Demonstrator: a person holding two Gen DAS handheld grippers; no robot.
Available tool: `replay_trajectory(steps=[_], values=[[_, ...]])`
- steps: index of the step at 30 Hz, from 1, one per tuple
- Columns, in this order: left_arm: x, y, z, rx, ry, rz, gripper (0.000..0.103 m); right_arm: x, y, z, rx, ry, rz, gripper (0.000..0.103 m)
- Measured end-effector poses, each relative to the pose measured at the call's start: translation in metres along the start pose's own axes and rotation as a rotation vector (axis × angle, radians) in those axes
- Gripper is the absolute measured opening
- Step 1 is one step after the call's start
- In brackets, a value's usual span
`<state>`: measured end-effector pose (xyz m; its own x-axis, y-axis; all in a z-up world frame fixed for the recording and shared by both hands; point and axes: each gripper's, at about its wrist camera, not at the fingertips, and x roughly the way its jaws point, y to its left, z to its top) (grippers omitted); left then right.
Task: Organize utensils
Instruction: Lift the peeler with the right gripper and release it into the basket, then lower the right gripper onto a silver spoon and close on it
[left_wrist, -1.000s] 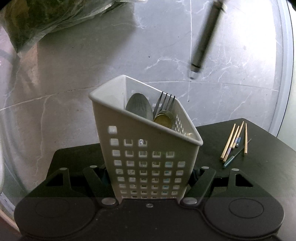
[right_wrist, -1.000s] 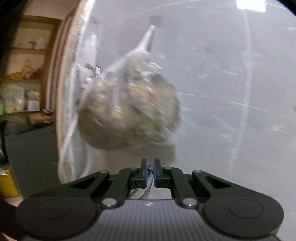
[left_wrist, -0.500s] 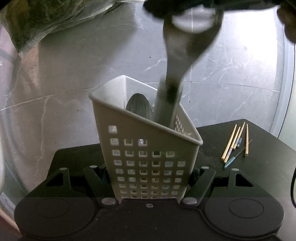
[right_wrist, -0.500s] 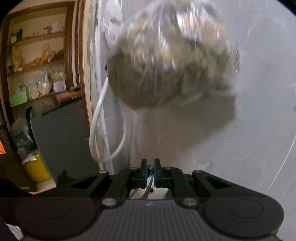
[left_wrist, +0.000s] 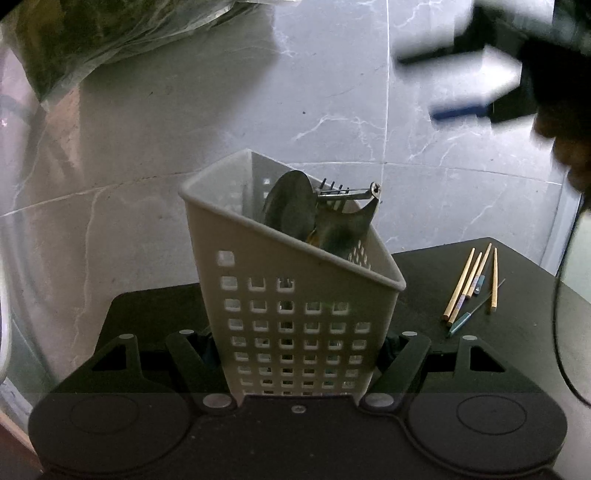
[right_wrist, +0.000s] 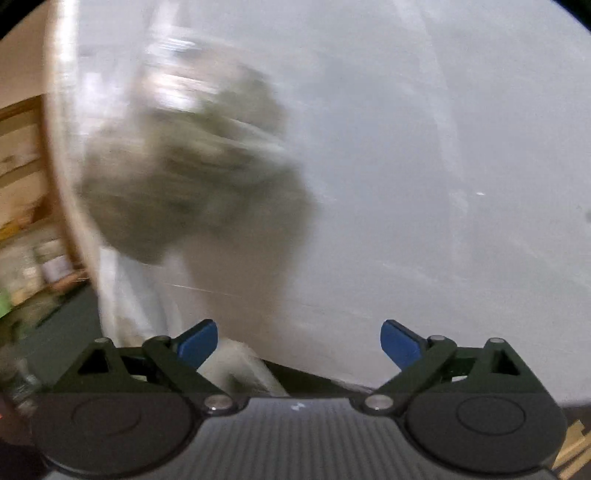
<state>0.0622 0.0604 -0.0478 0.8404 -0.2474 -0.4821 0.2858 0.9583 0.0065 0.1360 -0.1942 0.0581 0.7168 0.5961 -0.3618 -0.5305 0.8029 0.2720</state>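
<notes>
Utensils (left_wrist: 325, 218) stand inside the white caddy (left_wrist: 295, 317), clamped upright in the left gripper (left_wrist: 297, 365); right gripper (right_wrist: 299, 341) gapes wide, holding nothing, facing what looks like a blurred bag (right_wrist: 192, 166)

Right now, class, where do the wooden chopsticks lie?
In the left wrist view, the wooden chopsticks lie on the dark table, right of the white utensil basket, beside a thin blue-handled tool.
</notes>
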Motion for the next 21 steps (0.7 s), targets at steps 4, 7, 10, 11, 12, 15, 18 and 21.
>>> replay_trajectory(steps=[4,7,10,11,12,15,18,21], values=[[0.001,-0.001,0.001,-0.002,0.006,0.004,0.076,0.039,-0.052,-0.035,0.074,0.122,-0.110,0.098],[0.001,-0.001,0.003,-0.004,0.011,0.009,0.076,0.072,-0.081,-0.060,0.140,0.198,-0.135,0.098],[0.002,-0.002,0.005,-0.004,0.015,0.013,0.076,0.097,-0.097,-0.077,0.171,0.239,-0.146,0.094],[0.002,-0.002,0.006,-0.004,0.016,0.014,0.076,0.103,-0.099,-0.080,0.171,0.243,-0.147,0.093],[0.002,-0.003,0.006,-0.004,0.017,0.016,0.076,0.109,-0.102,-0.082,0.168,0.246,-0.149,0.091],[0.002,-0.003,0.007,-0.006,0.018,0.021,0.076,0.121,-0.105,-0.088,0.175,0.262,-0.152,0.084],[0.003,-0.004,0.007,-0.007,0.020,0.025,0.076,0.130,-0.106,-0.092,0.158,0.257,-0.165,0.078],[0.003,-0.005,0.007,-0.009,0.020,0.028,0.076,0.134,-0.101,-0.090,0.165,0.265,-0.168,0.056]])
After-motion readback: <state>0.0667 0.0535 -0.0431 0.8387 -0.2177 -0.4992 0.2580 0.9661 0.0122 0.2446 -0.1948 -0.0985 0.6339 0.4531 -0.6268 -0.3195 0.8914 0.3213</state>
